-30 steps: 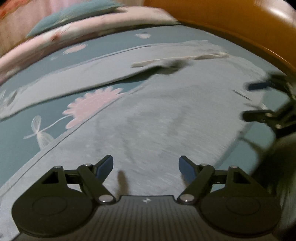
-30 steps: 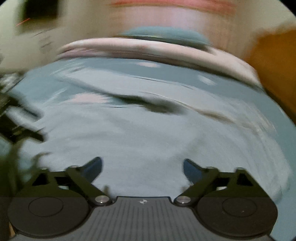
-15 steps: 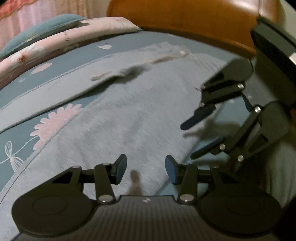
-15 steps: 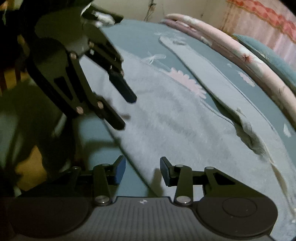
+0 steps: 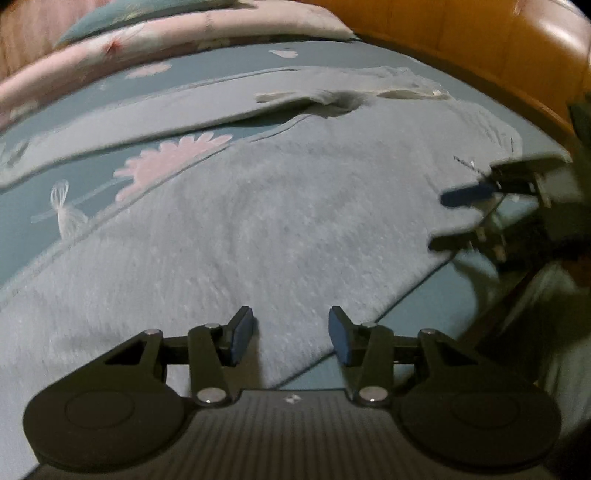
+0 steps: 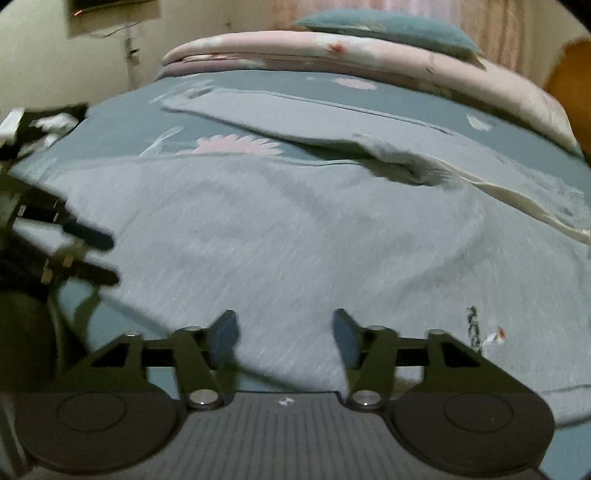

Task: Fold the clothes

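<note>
1. The left claw (image 5: 291, 334) hovers low over the near hem of the grey garment (image 5: 258, 229), its blue pads apart at a middling gap. The hem's edge runs between them, but the pads do not press on it.
2. The right claw (image 6: 284, 336) hangs over the same near edge further along. Its jaws are opening — the cloth's edge lies under the gap, and neither pad grips it.
3. Each claw shows at the side of the other's view, blurred, with its fingers just over the garment's edge.
4. The garment lies spread flat across the bed (image 5: 22, 221), covering most of the near half of the teal sheet. A small dark print and a white tag (image 6: 493, 338) sit near its right side in the right wrist view.
5. Further back, one long sleeve (image 6: 295, 118) stretches out across the sheet, apart from the body. Between sleeve and body a pink flower print (image 5: 166, 162) on the sheet shows.
6. At the garment's far end the cloth is rumpled around a dark fold — a pale inner edge shows there.
7. Beyond it a pink quilt (image 6: 369, 55) lies folded along the bed's far side, with a teal pillow (image 6: 388, 26) on top.
8. An orange-brown wooden headboard (image 5: 480, 44) curves around the bed's far right in the left wrist view.
</note>
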Tool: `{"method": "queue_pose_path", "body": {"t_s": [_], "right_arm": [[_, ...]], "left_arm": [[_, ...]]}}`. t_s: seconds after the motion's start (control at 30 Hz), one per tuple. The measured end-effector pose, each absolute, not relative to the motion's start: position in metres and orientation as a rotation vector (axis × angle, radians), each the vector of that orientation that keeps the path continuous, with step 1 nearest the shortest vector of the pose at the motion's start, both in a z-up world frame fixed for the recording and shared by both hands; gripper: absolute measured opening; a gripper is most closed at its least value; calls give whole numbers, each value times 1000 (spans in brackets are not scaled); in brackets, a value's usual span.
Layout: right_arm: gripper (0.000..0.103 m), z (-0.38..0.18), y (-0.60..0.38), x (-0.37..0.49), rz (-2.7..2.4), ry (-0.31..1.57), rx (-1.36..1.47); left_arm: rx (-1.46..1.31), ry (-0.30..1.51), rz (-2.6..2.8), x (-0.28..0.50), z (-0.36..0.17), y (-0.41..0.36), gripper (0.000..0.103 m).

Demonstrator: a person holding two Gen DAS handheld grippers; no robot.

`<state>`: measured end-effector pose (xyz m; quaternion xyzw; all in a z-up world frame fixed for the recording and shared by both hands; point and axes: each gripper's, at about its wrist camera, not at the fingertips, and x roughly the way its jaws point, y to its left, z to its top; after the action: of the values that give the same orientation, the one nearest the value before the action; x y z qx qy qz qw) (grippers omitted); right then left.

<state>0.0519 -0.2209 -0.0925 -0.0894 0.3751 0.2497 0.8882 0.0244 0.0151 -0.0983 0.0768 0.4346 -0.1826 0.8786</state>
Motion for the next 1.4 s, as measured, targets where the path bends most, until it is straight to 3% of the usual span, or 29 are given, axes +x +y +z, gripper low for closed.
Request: {"method": "queue_pose_path", "body": {"t_s": [0.1, 0.27, 0.5, 0.6, 0.8, 1.03, 1.17, 1.27, 1.33, 1.4], "right_arm": [[71, -85, -219, 47, 524, 785, -204], [77, -64, -233, 66, 383, 670, -225], [79, -84, -263, 123, 217, 712, -136], [87, -91, -283, 139, 218, 780, -23], [90, -86, -297, 139, 216, 864, 17], [90, -54, -341, 152, 40, 953, 32], [93, -67, -382, 154, -26, 1140, 8], [87, -55, -396, 162, 22, 1270, 22], [86, -28, -403, 170, 61, 1260, 63], [76, 1, -412, 186, 120, 1235, 111]], "left_arm": [[168, 931, -368, 28, -89, 16, 44], [227, 816, -345, 50, -66, 6, 50], [110, 767, -369, 106, -81, 11, 49], [74, 844, -378, 132, -95, 9, 51], [-26, 997, -329, 150, -99, 18, 54], [65, 1241, -271, 178, -60, -13, 53], [79, 1354, -246, 193, -25, -38, 53], [128, 1372, -241, 197, 11, -60, 54], [148, 1350, -252, 201, 34, -72, 63], [160, 1321, -279, 208, 48, -83, 67]]}}
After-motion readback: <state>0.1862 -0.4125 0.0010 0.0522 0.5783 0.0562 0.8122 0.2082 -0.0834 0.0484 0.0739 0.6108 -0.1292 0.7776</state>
